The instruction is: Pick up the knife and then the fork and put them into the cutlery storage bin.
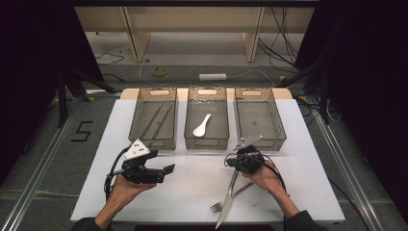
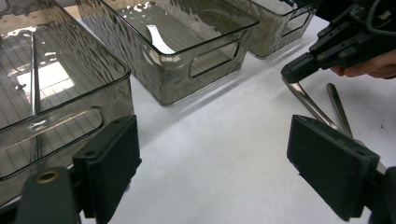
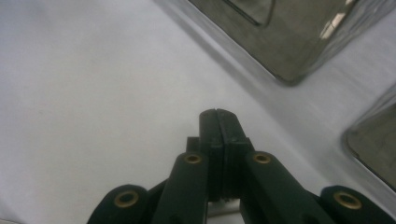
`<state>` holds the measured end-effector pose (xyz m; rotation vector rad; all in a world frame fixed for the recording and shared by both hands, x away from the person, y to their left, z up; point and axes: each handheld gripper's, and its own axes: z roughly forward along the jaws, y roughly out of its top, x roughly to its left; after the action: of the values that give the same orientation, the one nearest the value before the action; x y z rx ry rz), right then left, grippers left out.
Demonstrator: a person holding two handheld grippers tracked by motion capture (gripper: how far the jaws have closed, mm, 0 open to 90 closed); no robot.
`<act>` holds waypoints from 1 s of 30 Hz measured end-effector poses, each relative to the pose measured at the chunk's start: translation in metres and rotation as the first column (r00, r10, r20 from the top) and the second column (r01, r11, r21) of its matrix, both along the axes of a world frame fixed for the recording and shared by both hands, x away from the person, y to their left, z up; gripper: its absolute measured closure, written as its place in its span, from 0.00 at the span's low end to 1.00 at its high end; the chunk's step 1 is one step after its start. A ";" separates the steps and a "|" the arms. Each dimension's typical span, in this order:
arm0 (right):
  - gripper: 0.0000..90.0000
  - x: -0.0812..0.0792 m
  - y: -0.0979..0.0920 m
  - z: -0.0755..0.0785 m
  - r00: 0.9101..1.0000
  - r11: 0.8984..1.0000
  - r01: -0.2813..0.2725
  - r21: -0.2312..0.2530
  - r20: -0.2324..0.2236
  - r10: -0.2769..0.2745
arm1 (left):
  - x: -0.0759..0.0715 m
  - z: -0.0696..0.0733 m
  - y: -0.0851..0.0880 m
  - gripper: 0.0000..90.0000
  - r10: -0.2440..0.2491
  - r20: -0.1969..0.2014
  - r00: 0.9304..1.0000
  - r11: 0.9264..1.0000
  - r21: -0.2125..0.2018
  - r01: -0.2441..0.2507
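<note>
Right gripper (image 1: 239,155) has its jaws pressed together above the handle ends of the knife (image 1: 230,198) and fork (image 1: 226,201) on the white table (image 1: 192,183); whether we grip a handle, we cannot tell. Left gripper (image 1: 169,169) hovers with jaws apart, near 3 bins (image 1: 207,144).

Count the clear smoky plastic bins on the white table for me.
3, in a row along the table's far edge: the left smoky plastic bin holds chopsticks, the middle bin a white spoon, and the right bin looks empty. None seems hidden.
</note>
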<state>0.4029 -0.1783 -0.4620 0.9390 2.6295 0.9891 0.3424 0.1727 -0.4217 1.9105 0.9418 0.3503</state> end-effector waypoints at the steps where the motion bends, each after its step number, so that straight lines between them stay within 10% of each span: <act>1: 1.00 0.001 0.000 -0.002 1.000 1.000 0.006 -0.012 -0.008 -0.006 | 0.000 0.000 0.000 0.18 -0.003 0.001 1.000 1.000 0.000 0.003; 30: 1.00 -0.005 -0.023 -0.006 0.992 0.984 0.025 -0.178 -0.115 -0.046 | -0.003 -0.001 0.000 0.18 -0.014 -0.002 1.000 1.000 -0.008 0.013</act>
<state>0.3980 -0.2014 -0.4683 1.0276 2.7314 0.6982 0.3393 0.1722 -0.4224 1.9100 0.9301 0.3363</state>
